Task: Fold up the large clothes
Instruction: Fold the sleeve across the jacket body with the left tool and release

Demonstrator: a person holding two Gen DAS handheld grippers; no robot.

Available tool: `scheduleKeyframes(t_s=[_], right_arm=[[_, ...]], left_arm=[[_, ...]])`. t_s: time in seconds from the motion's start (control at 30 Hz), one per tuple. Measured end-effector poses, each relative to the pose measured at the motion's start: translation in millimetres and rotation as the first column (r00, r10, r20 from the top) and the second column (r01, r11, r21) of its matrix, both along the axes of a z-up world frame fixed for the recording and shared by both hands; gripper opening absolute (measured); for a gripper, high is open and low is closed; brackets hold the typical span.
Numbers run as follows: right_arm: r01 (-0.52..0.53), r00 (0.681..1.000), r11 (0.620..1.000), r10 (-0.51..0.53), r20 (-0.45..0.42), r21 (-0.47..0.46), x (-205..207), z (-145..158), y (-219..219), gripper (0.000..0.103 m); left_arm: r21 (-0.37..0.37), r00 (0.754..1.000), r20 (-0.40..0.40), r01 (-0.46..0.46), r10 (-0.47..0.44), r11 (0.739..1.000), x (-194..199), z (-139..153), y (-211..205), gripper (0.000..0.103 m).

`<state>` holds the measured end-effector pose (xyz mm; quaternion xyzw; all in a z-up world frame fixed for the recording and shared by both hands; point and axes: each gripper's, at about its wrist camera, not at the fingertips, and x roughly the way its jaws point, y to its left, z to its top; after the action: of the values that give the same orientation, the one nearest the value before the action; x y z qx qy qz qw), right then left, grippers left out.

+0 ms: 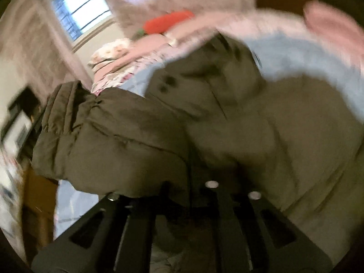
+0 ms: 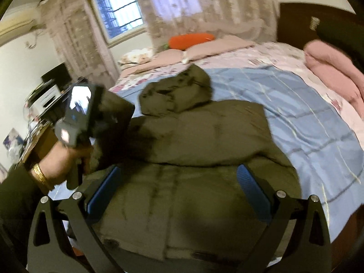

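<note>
An olive-green padded jacket (image 2: 193,159) lies spread on the bed with its hood (image 2: 182,91) toward the pillows. My right gripper (image 2: 178,182) hovers over the jacket's lower body, open, its blue pads (image 2: 107,191) wide apart with nothing between them. At the left of the right wrist view, a hand holds my left gripper (image 2: 109,111) over the jacket's left side. In the blurred left wrist view, my left gripper (image 1: 188,184) has narrow jaws with a fold of the jacket's sleeve (image 1: 118,141) draped over them and hiding the tips.
The bed carries a blue checked sheet (image 2: 284,104) under the jacket. A pink folded blanket (image 2: 329,68) lies at the right, and an orange pillow (image 2: 191,39) lies at the far side. A wooden bedside table (image 2: 45,138) stands left of the bed, below a barred window (image 2: 116,6).
</note>
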<state>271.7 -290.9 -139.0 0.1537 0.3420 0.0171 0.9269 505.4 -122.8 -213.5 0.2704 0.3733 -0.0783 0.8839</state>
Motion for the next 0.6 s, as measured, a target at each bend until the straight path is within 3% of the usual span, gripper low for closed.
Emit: scheduleKeyframes(t_s=[0.03,0.07,0.1,0.13,0.23,0.3,0.43,0.6], right_arm=[[0.01,1.0,1.0,-0.01,-0.011,0.012,-3,-5,-9,0.102],[0.016,1.0,1.0,-0.015,-0.02,0.021,-5,-8,-15,0.102],[0.026,0.999,0.999,-0.025,-0.029,0.03,-8,-13,-23,0.102],[0.037,0.999,0.999,-0.035,-0.035,0.035,-10,-16,-30,0.102],[0.057,0.997,0.997,-0.055,-0.049,0.049,-16,-24,-43,0.102],[0.067,0.996,0.996,-0.064,-0.056,0.061,-19,-26,-48,0.102],[0.071,0.996,0.995,-0.067,-0.057,0.065,-26,-26,-51,0.102],[0.075,0.996,0.995,-0.072,-0.046,0.07,-34,-16,-49,0.102]], left_arm=[[0.042,1.0,-0.007,0.013,-0.013,0.999,-2,-10,-7,0.036],[0.107,0.999,-0.009,0.042,-0.041,0.993,-8,-25,-20,0.071],[0.158,0.997,0.012,0.078,-0.081,0.984,-17,-36,-32,0.086],[0.178,0.993,0.038,0.102,-0.11,0.979,-24,-40,-39,0.092],[0.215,0.984,0.075,0.143,-0.162,0.966,-42,-46,-62,0.1],[0.171,0.979,0.075,0.173,-0.188,0.97,-52,-41,-74,0.1],[0.166,0.96,0.113,0.236,-0.256,0.958,-76,-31,-89,0.1],[-0.027,0.964,0.116,0.244,-0.239,0.969,-112,6,-79,0.1]])
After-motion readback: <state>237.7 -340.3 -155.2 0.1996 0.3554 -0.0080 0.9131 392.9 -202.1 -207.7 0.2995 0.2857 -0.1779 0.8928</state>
